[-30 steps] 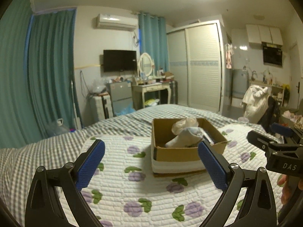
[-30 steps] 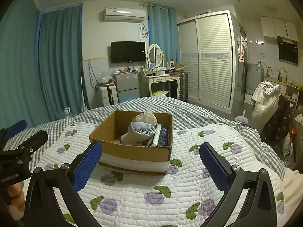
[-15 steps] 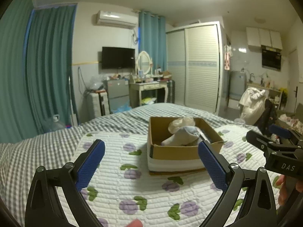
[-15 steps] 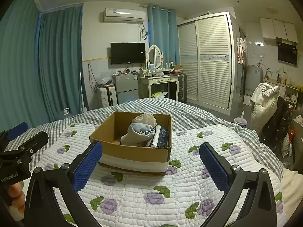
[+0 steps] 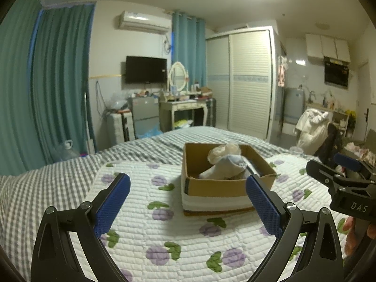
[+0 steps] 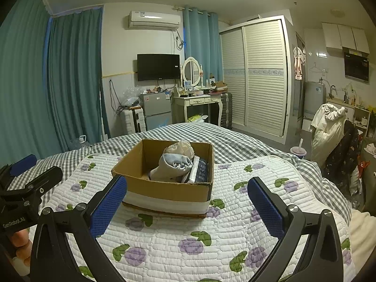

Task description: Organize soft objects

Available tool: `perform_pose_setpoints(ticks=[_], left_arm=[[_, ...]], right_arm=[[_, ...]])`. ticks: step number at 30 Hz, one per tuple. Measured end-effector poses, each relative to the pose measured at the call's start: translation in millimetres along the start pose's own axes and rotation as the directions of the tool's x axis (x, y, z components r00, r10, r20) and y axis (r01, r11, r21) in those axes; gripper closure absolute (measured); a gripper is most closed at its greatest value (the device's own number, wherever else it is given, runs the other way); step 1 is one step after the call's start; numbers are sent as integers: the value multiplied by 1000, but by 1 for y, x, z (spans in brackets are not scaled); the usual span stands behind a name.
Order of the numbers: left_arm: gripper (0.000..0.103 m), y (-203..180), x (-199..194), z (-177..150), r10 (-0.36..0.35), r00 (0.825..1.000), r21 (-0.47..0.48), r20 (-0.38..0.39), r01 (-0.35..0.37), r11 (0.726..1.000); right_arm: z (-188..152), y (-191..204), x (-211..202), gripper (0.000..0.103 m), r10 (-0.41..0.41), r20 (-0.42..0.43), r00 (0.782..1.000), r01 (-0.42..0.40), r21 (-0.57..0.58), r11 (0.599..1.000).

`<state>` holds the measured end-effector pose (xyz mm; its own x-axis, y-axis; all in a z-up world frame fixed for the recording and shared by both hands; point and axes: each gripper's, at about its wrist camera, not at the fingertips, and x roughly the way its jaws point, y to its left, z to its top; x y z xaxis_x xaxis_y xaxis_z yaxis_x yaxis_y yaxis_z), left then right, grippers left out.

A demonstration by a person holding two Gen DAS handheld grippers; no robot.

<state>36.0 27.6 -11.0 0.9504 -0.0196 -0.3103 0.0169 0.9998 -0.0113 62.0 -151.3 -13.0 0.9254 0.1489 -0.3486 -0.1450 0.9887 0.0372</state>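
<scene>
A cardboard box (image 5: 211, 188) (image 6: 164, 189) stands on the flowered quilt (image 5: 164, 235) (image 6: 188, 235) in the middle of the bed. Inside lie a rolled pale blue-grey cloth (image 5: 225, 168) (image 6: 174, 165), a cream bundle (image 5: 224, 151) (image 6: 181, 146) behind it and a dark flat packet (image 6: 202, 172). My left gripper (image 5: 188, 199) is open and empty, held short of the box. My right gripper (image 6: 188, 202) is open and empty, also short of the box. Each gripper shows at the edge of the other's view.
The quilt lies over a grey checked sheet (image 6: 235, 141). Beyond the bed are a dressing table (image 6: 199, 103), a small fridge (image 6: 156, 110), a wardrobe (image 6: 256, 75) and teal curtains (image 6: 58, 82). A chair piled with clothes (image 6: 333, 136) stands at the right.
Both grippers have drawn back and risen slightly, so the box sits a little farther off and lower. Both stay open and empty.
</scene>
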Motion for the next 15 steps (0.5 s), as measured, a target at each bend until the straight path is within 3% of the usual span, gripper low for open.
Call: perform_pose_setpoints(ticks=[15], left_arm=[[2, 3, 0, -1, 2, 1000, 3, -1, -2, 1000]], right_arm=[[-4, 2, 0, 0, 3, -7, 1000, -3, -9, 1000]])
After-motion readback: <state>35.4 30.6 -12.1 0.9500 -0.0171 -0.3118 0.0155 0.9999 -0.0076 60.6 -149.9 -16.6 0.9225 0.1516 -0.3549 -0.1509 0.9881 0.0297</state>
